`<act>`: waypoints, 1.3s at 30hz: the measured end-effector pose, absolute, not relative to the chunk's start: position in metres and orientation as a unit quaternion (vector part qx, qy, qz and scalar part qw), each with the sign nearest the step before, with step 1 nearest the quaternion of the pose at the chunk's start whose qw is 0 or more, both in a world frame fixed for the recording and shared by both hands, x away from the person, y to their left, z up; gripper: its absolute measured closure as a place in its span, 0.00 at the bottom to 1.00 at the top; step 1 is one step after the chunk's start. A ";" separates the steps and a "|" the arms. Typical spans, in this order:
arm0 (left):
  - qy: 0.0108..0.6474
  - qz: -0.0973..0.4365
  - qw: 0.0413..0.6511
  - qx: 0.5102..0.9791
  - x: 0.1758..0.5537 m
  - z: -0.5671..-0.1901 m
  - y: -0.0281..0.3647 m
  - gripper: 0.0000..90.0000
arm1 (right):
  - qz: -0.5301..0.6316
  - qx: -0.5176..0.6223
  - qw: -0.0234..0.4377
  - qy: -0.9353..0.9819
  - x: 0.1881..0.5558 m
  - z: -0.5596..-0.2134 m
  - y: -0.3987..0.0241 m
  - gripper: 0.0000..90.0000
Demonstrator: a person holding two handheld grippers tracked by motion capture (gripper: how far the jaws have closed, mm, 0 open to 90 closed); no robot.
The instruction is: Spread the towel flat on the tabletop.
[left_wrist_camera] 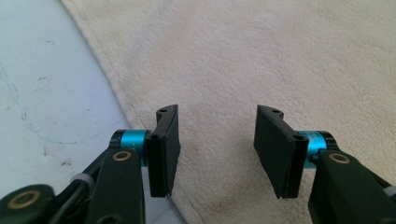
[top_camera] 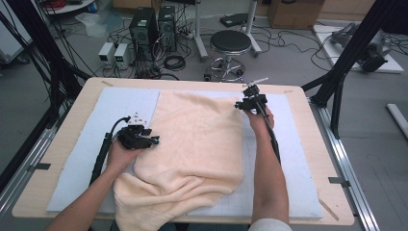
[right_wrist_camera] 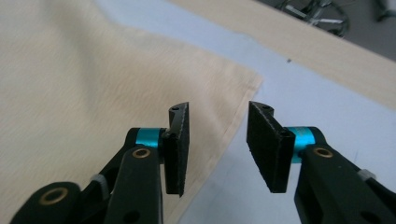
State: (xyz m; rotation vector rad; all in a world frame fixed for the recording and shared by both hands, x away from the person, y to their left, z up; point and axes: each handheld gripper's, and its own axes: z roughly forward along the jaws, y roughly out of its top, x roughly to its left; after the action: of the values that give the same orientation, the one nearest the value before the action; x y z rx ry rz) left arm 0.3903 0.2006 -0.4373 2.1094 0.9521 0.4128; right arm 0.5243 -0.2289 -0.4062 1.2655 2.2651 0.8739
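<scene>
High view: towel (top_camera: 197,139) on white mat (top_camera: 120,103) | both grippers (top_camera: 142,139) (top_camera: 248,103) parted, holding nothing | stool (top_camera: 230,45) beyond table (top_camera: 57,159)

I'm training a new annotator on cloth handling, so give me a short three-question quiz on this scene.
1. True or false: the left tool is clamped on the towel.
2. Which towel corner does the right tool hover near: A) far right, B) near left, C) near right?
3. What lies directly under the towel?

Key:
1. False; its jaws stand apart over the towel's left edge.
2. A.
3. A pale blue-white mat on the wooden table.
</scene>
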 end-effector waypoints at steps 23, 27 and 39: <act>0.300 0.159 0.432 0.836 0.334 -0.400 0.211 0.51 | 0.377 0.329 0.149 0.853 0.402 -0.365 -0.204 0.50; 0.284 0.156 0.439 0.838 0.314 -0.397 0.217 0.50 | 0.393 0.314 0.139 0.853 0.374 -0.363 -0.205 0.47; 0.248 0.134 0.441 0.852 0.270 -0.401 0.220 0.49 | 0.404 0.271 0.112 0.867 0.306 -0.381 -0.199 0.43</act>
State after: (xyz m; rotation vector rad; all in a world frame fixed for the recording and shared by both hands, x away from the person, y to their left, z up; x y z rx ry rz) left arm 0.2700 0.2199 -0.4014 2.1165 0.6146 0.3321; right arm 0.3059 -0.1995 -0.3814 0.7959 2.5445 1.1858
